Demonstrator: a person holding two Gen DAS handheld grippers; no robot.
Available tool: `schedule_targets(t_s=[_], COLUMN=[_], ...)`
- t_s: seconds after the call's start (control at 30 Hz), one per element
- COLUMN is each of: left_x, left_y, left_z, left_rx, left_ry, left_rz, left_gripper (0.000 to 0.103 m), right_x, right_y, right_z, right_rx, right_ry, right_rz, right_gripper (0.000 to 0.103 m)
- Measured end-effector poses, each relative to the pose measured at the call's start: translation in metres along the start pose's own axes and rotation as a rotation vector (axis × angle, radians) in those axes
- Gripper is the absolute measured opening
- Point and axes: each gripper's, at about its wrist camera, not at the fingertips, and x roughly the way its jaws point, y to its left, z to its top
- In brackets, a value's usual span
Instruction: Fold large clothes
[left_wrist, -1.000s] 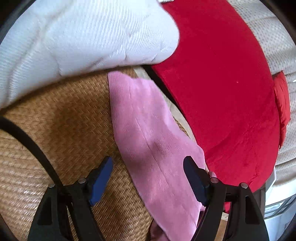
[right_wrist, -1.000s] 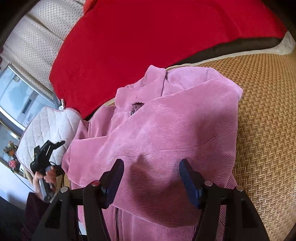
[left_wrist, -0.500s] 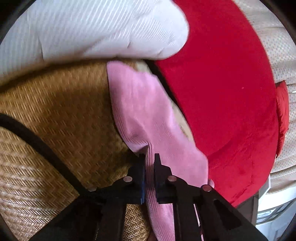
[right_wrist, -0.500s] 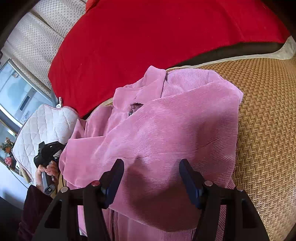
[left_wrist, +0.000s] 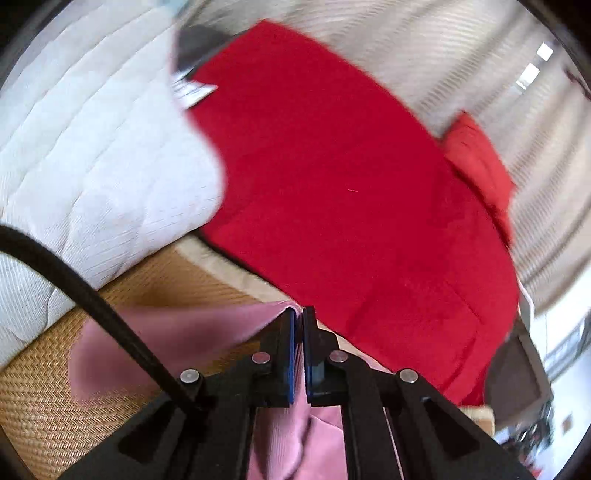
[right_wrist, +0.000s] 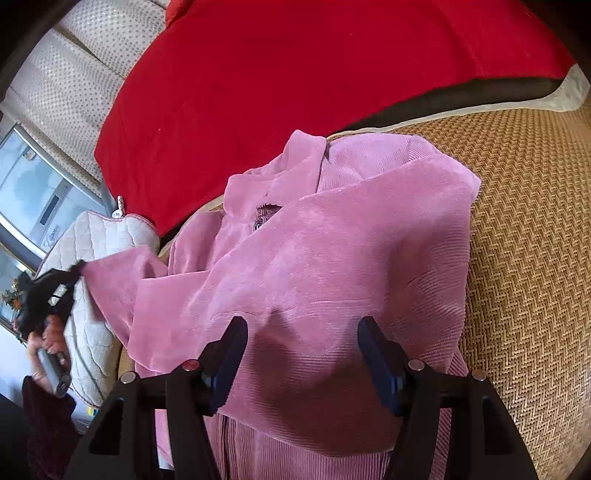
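A pink corduroy jacket (right_wrist: 351, 258) lies on a woven straw mat (right_wrist: 524, 221), collar toward the red blanket, one sleeve folded across its front. My right gripper (right_wrist: 302, 325) hovers open just above the folded front, nothing between its fingers. My left gripper (left_wrist: 299, 314) is shut on the other pink sleeve (left_wrist: 177, 332), which hangs lifted off the mat. In the right wrist view the left gripper (right_wrist: 55, 291) shows at the far left, a hand (right_wrist: 48, 343) on its handle, the sleeve (right_wrist: 118, 273) stretched up from the jacket to it.
A red blanket (left_wrist: 351, 184) covers the area behind the mat (left_wrist: 55, 406). A white quilted pillow (left_wrist: 92, 166) lies at the left edge, close to the raised sleeve. A dotted beige backrest (right_wrist: 74, 74) stands behind. A black cable (left_wrist: 92, 295) crosses the left wrist view.
My left gripper closed on the pink sleeve, then lifted it off the mat while rolling. The right gripper stayed still and open over the jacket.
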Motion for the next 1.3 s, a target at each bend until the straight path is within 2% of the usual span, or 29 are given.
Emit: schedule_targets(t_s=[0.13,0.27,0.37,0.43,0.5,0.57,0.63,0.67,0.7,0.73,0.77,0.8,0.83,0.9,1.07,1.17,1.23,1.3], left_x=[0.002,0.022,0.056,0.091,0.095,0.076,0.054,0.042,0.031,0.016,0.005,0.001,-0.003,0.001,0.015,0.02,0.025,0.038], left_y=[-0.063,-0.132,-0.16,-0.152,-0.13,-0.117,-0.107,-0.104,-0.101,-0.093,-0.087,-0.083,-0.078,-0.064,-0.034,-0.022,-0.021,-0.025], left_z=[-0.024,-0.087,-0.159,-0.205,-0.245,-0.25,-0.236,-0.225,-0.216,-0.205,-0.191,-0.178,-0.165,-0.14,-0.114,-0.107,-0.106,-0.108], left_rx=[0.173,0.427,0.561,0.584,0.545,0.503,0.456,0.433,0.416,0.404,0.39,0.376,0.361,0.311,0.186,0.117,0.125,0.164], left_ry=[0.045,0.172,0.363,0.528,0.643,0.565,0.551,0.52,0.472,0.404,0.335,0.276,0.231,0.204,0.249,0.269,0.269,0.282], left_rz=[-0.05,-0.092,-0.104,-0.083,-0.05,-0.091,-0.109,-0.137,-0.154,-0.144,-0.119,-0.09,-0.056,0.003,0.023,0.003,0.017,0.081], left_gripper=[0.003,0.003,0.004,0.004,0.004,0.009,0.025,0.029,0.041,0.049,0.063,0.071,0.071,0.071,0.072,0.072,0.072,0.069], right_x=[-0.001,-0.004,-0.008,-0.01,-0.014,-0.018,-0.023,-0.025,-0.026,-0.028,-0.03,-0.03,-0.03,-0.031,-0.025,-0.024,-0.023,-0.023], right_y=[-0.001,-0.007,-0.014,-0.018,-0.02,-0.021,-0.022,-0.023,-0.024,-0.025,-0.026,-0.026,-0.026,-0.024,-0.015,-0.012,-0.009,-0.006], right_z=[-0.001,0.0,0.002,0.002,0.003,0.003,0.004,0.004,0.004,0.005,0.004,0.005,0.004,0.002,-0.002,-0.004,-0.004,-0.004], right_rx=[0.009,0.047,0.094,0.113,0.124,0.127,0.126,0.126,0.127,0.132,0.141,0.146,0.148,0.139,0.104,0.098,0.093,0.086], right_ry=[0.0,0.002,0.006,0.004,-0.001,-0.004,-0.014,-0.021,-0.026,-0.029,-0.032,-0.033,-0.034,-0.033,-0.023,-0.014,-0.012,-0.012], right_rz=[0.004,0.026,0.055,0.065,0.065,0.07,0.072,0.072,0.072,0.074,0.081,0.086,0.092,0.091,0.085,0.123,0.147,0.152], right_gripper=[0.066,0.067,0.067,0.067,0.067,0.067,0.067,0.067,0.067,0.067,0.067,0.067,0.067,0.067,0.067,0.067,0.067,0.067])
